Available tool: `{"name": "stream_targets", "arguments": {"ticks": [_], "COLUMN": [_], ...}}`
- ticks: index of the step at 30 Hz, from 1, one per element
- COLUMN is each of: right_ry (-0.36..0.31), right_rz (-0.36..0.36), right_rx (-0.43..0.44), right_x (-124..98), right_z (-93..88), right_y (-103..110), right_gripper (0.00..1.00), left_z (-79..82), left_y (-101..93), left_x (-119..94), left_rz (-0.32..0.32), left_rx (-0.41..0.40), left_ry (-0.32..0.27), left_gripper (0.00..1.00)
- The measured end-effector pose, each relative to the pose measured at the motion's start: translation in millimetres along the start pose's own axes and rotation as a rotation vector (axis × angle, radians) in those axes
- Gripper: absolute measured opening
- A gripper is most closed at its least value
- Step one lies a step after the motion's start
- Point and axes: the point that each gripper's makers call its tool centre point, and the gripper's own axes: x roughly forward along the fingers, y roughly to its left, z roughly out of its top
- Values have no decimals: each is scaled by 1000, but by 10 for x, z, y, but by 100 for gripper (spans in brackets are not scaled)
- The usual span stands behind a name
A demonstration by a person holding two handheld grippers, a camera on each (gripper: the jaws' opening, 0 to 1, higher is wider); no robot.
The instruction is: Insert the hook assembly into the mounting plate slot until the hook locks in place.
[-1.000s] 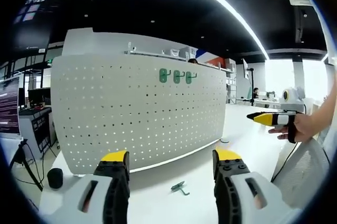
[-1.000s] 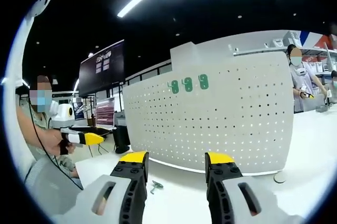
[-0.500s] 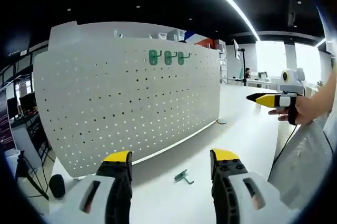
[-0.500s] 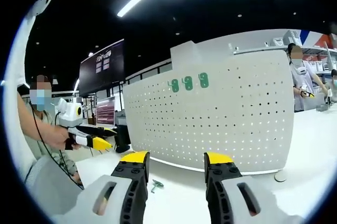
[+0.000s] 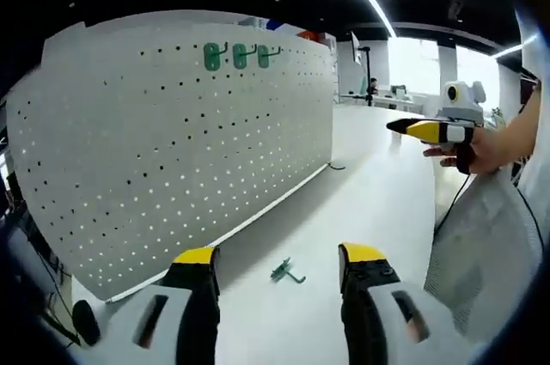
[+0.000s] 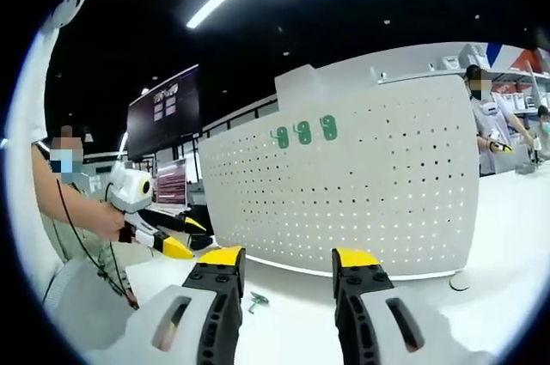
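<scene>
White tabletop [image 5: 378,202] carries a pegboard [image 5: 172,142] with three green hooks [image 5: 234,56] already hung. One loose hook [image 5: 286,273] lies flat before the left gripper [image 5: 279,262] — jaws spread, empty. Right gripper [image 6: 284,264] is also spread. Pickup stage — next, close on that hook.

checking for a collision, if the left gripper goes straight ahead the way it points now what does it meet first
Probably the loose green hook lying on the white table, right ahead between the open jaws of the left gripper. If it passes above the hook, the white pegboard comes next; depth is hard to judge.
</scene>
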Motion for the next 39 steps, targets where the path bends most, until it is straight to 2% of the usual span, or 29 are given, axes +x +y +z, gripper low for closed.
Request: {"name": "stream_targets", "arguments": {"ticks": [4, 7, 17, 24, 39], "right_ry": [1, 2, 10, 12, 18], "right_rz": [7, 7, 2, -2, -8], "right_rx": [1, 2, 2, 9, 11], "right_x": [1, -2, -1, -5, -13], "right_z": [-1, -8, -19, -25, -36], "right_y": [19, 12, 4, -12, -36], "right_gripper": [38, 38, 37, 37, 36], "left_z": [-15, -92, -230, -335, -518], "left_y": [-34, -54, -61, -94, 27], "left_x": [73, 127, 269, 346, 549], "left_rz": [-40, -74, -149, -214, -259], "left_rx": [46, 90, 204, 228, 301], "left_ry": [25, 78, 167, 210, 302], "left_gripper": [55, 55, 55, 54, 52]}}
